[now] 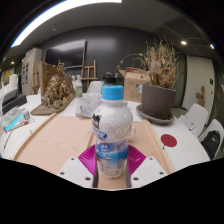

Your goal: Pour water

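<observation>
1. Water bottle [111, 128], clear with a blue cap and a blue-and-white label, stands upright between the fingers of the claw [111, 165].
2. Both magenta pads [92, 159] press its lower sides, gripping it.
3. Beyond it on the tabletop [50, 140]: a potted plant [158, 88] and a clear cup [91, 104].

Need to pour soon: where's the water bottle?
In the gripper view, the water bottle stands upright on the table between the tool's fingers.
</observation>
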